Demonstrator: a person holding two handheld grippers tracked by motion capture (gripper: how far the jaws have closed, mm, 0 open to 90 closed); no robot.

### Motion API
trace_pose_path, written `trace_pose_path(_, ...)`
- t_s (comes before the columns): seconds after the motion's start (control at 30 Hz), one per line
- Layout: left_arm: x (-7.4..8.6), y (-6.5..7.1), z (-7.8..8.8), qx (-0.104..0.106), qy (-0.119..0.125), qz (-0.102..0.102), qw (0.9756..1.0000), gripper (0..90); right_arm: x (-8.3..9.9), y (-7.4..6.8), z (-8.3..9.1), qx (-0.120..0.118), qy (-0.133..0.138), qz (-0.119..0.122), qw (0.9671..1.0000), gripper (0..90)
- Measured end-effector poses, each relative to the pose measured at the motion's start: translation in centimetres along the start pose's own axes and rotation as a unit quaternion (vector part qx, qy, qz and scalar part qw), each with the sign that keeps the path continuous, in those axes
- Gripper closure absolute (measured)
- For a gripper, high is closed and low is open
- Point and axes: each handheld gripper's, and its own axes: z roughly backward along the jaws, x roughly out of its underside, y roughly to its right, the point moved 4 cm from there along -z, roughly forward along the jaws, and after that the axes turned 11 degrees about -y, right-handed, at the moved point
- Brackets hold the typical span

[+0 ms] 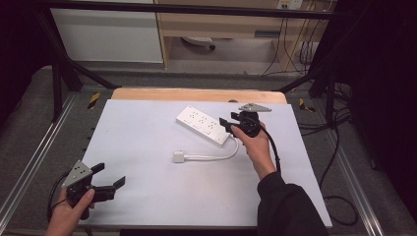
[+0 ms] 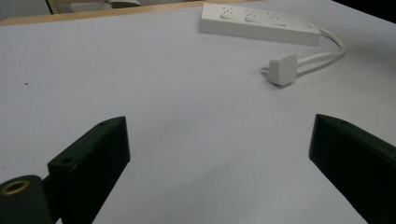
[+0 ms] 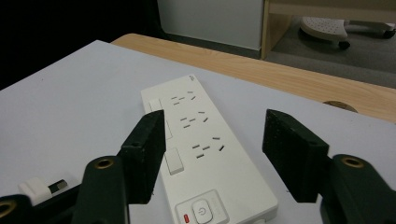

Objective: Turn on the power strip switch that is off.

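Note:
A white power strip (image 1: 204,124) (image 2: 259,22) (image 3: 205,154) lies at an angle on the white table top (image 1: 147,147), right of centre. Its white cable (image 1: 216,157) curls back to a white plug (image 1: 178,157) (image 2: 282,69) (image 3: 39,189) lying loose on the sheet. My right gripper (image 1: 225,124) (image 3: 215,135) is open, its jaws straddling the strip's switch end; the left jaw hangs over the strip's edge and the right jaw stands clear of it. My left gripper (image 1: 110,175) (image 2: 219,140) is open near the front left corner, with nothing between its fingers.
A wooden table edge (image 1: 196,94) runs along the back of the white sheet. Black frame bars (image 1: 59,69) stand at the left and right. Loose cables (image 1: 339,147) lie on the floor to the right. A chair base (image 3: 327,25) sits beyond the table.

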Motion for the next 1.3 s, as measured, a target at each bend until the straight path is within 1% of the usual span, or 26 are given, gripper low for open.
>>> trace_pose_path(0.23, 0.0, 0.1, -0.1, 0.003, -0.002, -0.002, 1.0, 5.5, 0.2, 0.1, -0.9, 0.001, -0.002, -0.004, 1.0, 48.5)
trace_pose_path(0.37, 0.0, 0.0, -0.1, 0.003, -0.003, -0.002, 1.0, 5.5, 0.5, 0.1, -1.9, 0.0, -0.006, -0.007, 1.0, 53.0)
trace_pose_path(0.47, 0.0, 0.0, -0.1, 0.002, -0.003, -0.002, 1.0, 5.5, 0.6, 0.2, -2.2, -0.001, -0.006, -0.012, 0.9999, 54.2)
trace_pose_path(0.53, 0.1, 0.0, -0.1, 0.002, -0.004, -0.002, 1.0, 5.6, 0.7, 0.2, -2.5, -0.006, -0.005, -0.017, 0.9998, 55.9)
trace_pose_path(0.57, 0.1, 0.0, -0.1, 0.002, -0.004, -0.002, 1.0, 5.5, 0.8, 0.2, -2.7, -0.005, -0.006, -0.017, 0.9998, 57.4)
trace_pose_path(0.6, 0.1, 0.0, -0.1, 0.002, -0.004, -0.002, 1.0, 5.5, 0.9, 0.1, -3.1, -0.003, -0.007, -0.015, 0.9999, 61.1)
trace_pose_path(0.67, 0.0, 0.0, -0.1, 0.002, -0.004, -0.003, 1.0, 5.5, 1.0, 0.1, -3.2, -0.003, -0.008, -0.015, 0.9998, 62.6)
trace_pose_path(0.73, 0.1, 0.0, -0.1, 0.001, -0.004, -0.003, 1.0, 5.5, 1.1, 0.0, -3.7, -0.001, -0.009, -0.014, 0.9999, 67.7)
trace_pose_path(0.8, 0.1, 0.0, -0.1, 0.001, -0.004, -0.003, 1.0, 5.5, 1.2, 0.0, -3.8, -0.001, -0.009, -0.015, 0.9998, 69.0)
trace_pose_path(0.93, 0.0, 0.0, -0.1, 0.001, -0.004, -0.003, 1.0, 5.5, 1.4, -0.1, -4.6, 0.005, -0.008, -0.018, 0.9998, 76.0)
trace_pose_path(1.0, 0.0, -0.1, -0.1, 0.001, -0.004, -0.003, 1.0, 5.5, 1.4, -0.2, -4.7, 0.005, -0.008, -0.02, 0.9998, 77.2)
trace_pose_path(1.07, 0.1, -0.1, -0.2, 0.001, -0.005, -0.003, 1.0, 5.5, 1.6, -0.4, -5.1, 0.003, -0.01, -0.017, 0.9998, 80.2)
trace_pose_path(1.3, 0.1, -0.1, -0.2, 0.001, -0.005, -0.003, 1.0, 5.5, 1.9, -1.0, -5.8, -0.001, -0.016, -0.01, 0.9998, 86.0)
